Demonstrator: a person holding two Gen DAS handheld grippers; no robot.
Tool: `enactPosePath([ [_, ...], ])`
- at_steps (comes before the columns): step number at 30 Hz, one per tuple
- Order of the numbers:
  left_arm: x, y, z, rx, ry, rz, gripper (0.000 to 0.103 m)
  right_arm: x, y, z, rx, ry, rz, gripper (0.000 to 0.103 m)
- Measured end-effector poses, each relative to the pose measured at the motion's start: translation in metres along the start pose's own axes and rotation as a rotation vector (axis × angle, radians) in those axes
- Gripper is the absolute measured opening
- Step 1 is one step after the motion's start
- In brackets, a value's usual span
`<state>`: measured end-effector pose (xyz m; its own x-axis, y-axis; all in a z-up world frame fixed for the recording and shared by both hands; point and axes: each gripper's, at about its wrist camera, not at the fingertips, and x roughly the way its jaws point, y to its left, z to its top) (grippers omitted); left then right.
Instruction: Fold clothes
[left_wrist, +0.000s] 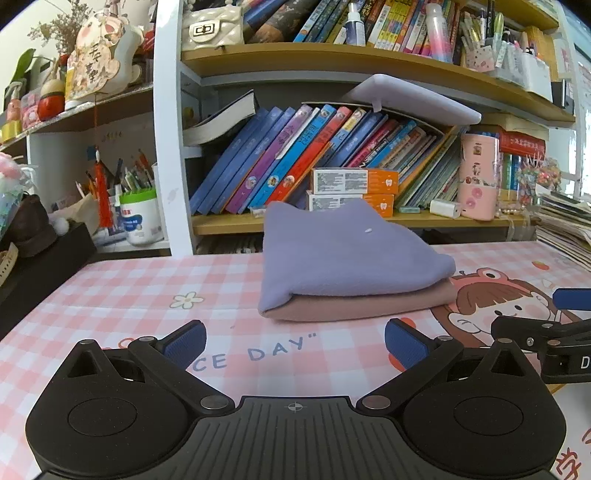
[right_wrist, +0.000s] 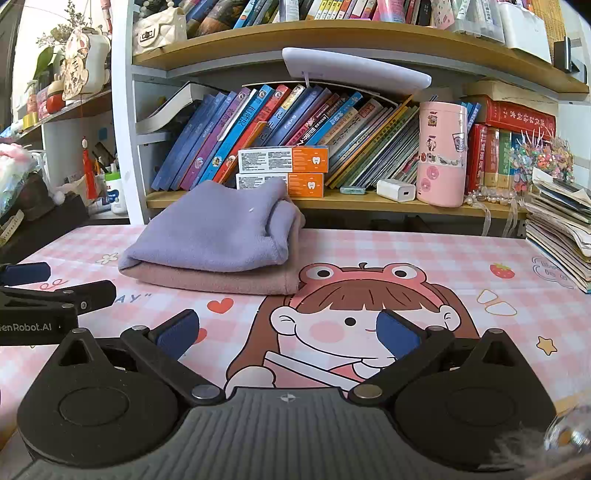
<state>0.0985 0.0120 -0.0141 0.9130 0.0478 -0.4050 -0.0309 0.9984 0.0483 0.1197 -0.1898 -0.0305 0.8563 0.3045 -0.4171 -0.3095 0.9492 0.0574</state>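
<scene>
Both tools, left tool (left_wrist: 295, 345) and right tool (right_wrist: 288, 334), hover low with fingers apart, near the folded clothes (left_wrist: 351, 266).

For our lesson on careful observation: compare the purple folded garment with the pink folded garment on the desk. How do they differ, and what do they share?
The purple garment lies on top; the pink garment lies beneath it, on the checked desk mat. The purple one looks bulkier and humped, with a small white speck; the pink one lies flatter, and only its edge shows. Both are folded, stacked together, and untouched by either gripper.
</scene>
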Motion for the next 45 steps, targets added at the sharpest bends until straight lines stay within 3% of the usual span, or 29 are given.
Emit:
enactPosePath([
  [45,0.0036,0.0005,-0.0008,-0.007,0.023,-0.003,0.103,0.0023,0.0008,-0.0004,-0.006,0.016,-0.006,0.103],
])
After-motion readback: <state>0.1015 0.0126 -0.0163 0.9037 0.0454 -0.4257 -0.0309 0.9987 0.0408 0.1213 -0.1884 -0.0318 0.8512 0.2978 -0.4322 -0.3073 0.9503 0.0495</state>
